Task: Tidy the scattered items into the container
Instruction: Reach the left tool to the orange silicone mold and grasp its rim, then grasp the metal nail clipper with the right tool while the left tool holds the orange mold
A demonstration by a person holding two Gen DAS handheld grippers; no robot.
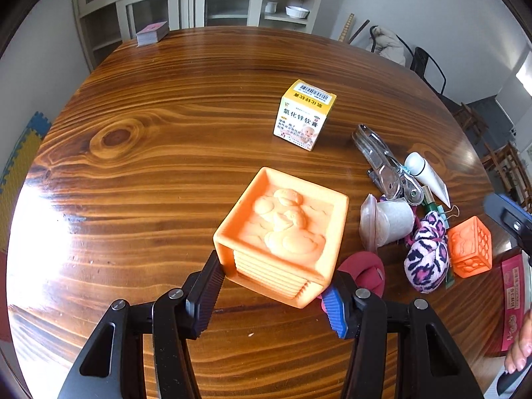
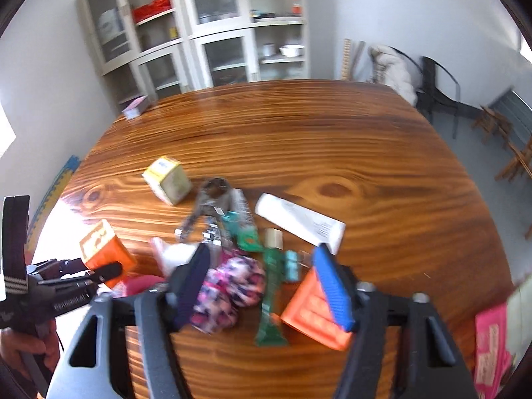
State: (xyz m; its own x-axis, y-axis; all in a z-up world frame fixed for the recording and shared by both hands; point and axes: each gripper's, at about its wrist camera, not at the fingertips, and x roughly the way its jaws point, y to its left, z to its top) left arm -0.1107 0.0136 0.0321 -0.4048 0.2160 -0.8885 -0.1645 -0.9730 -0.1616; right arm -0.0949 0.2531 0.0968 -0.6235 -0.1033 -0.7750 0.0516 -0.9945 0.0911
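Left wrist view: the left gripper (image 1: 271, 294) is seen pinching a large orange rubber cube with embossed ducks on its top face (image 1: 282, 232); the dark pad is pressed on its left lower edge and the blue pad (image 1: 334, 312) on its right corner. The cube is held above a glossy striped wooden table (image 1: 149, 166).

A yellow-and-white cardboard carton with printed characters (image 1: 304, 118) is standing alone further back. To the right a cluster is recorded:
- a clear plastic and metal clip tool (image 1: 382, 163);
- a white squeeze tube with a rounded cap (image 1: 427, 173);
- a tipped frosted plastic cup (image 1: 385, 222);
- a pink, black and white leopard-print fabric bundle (image 1: 425, 254);
- a smaller orange embossed cube (image 1: 470, 247) just beside the bundle.

A dark red round object (image 1: 365, 271) is partly hidden behind the held cube. A pink printed container (image 1: 512, 299) is noted at the right table edge, well apart from the held cube. A stack of cards (image 1: 152, 32) lies at the far edge.

Right wrist view, blurred: the right gripper (image 2: 266, 286) is spread over the cluster. The leopard-print bundle (image 2: 229, 292) and a green flat packet (image 2: 272, 299) lie between the fingers. The blue pad (image 2: 332, 289) overlaps the smaller orange cube (image 2: 316, 316); whether it touches cannot be told. No object is seen gripped. The left gripper (image 2: 103, 271) is visible at the left, holding the large orange cube (image 2: 103, 249). The pink container (image 2: 492, 342) is at the lower right.
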